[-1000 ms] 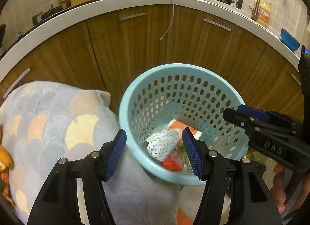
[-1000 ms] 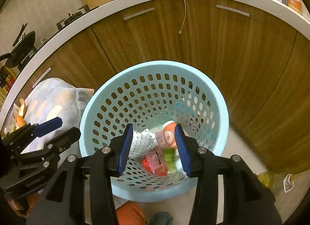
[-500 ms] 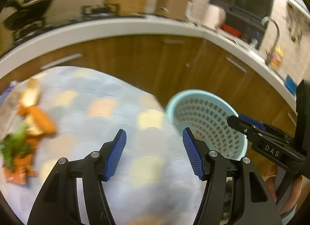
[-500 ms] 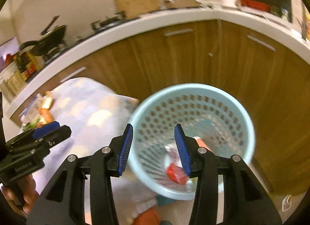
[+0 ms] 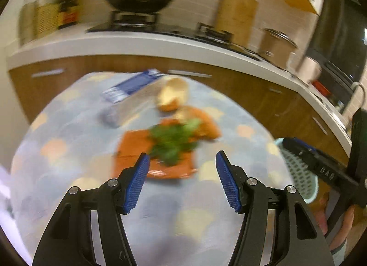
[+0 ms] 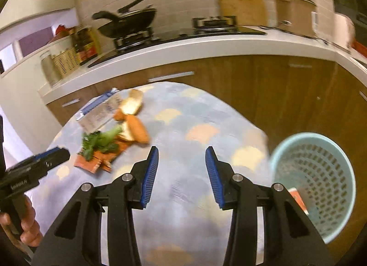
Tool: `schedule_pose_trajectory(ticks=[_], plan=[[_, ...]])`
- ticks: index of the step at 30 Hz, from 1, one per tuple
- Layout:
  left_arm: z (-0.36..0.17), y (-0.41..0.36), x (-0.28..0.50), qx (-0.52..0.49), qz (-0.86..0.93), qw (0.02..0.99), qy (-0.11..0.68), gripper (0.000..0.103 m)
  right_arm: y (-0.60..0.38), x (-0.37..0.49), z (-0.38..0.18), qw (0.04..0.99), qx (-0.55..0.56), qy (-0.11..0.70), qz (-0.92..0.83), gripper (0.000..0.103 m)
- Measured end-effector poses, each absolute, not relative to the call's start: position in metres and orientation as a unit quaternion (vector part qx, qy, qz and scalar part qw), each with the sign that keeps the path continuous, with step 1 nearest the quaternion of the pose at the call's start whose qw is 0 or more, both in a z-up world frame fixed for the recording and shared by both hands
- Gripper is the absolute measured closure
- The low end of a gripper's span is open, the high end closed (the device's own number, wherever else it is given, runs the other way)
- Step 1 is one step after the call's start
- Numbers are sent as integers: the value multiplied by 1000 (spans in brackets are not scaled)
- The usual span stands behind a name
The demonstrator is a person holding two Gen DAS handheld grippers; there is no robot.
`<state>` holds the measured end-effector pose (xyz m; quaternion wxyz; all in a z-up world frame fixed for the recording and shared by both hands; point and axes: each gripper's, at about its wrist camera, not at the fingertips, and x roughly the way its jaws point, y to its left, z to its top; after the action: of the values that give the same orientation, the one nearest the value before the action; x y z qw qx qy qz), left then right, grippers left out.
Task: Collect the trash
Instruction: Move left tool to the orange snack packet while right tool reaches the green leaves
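Black plastic fingers (image 5: 135,181) w/ ribbed blue pads, silver screws, bare skin

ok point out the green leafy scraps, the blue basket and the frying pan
green leafy scraps (image 5: 173,142), left wrist view, middle of the bunch
blue basket (image 6: 298,137), right wrist view, far rim
frying pan (image 6: 128,23), right wrist view, side of the bowl

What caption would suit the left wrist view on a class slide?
Open left gripper points at leafy greens lying on an orange wrapper on the patterned tablecloth.
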<state>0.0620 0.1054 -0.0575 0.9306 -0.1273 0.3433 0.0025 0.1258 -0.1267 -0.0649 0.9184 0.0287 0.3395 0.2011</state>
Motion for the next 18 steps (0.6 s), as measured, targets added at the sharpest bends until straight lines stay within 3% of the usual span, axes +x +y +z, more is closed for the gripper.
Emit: schedule_pose_trajectory(ticks=[10,18], plan=[[-86,139,67,-131,22,924,358,45,-61,134,-82,883,56,382,268,64],[-96,151,69,-153,1,922,356,49,-25,157,-65,884,-7,373,281,64]])
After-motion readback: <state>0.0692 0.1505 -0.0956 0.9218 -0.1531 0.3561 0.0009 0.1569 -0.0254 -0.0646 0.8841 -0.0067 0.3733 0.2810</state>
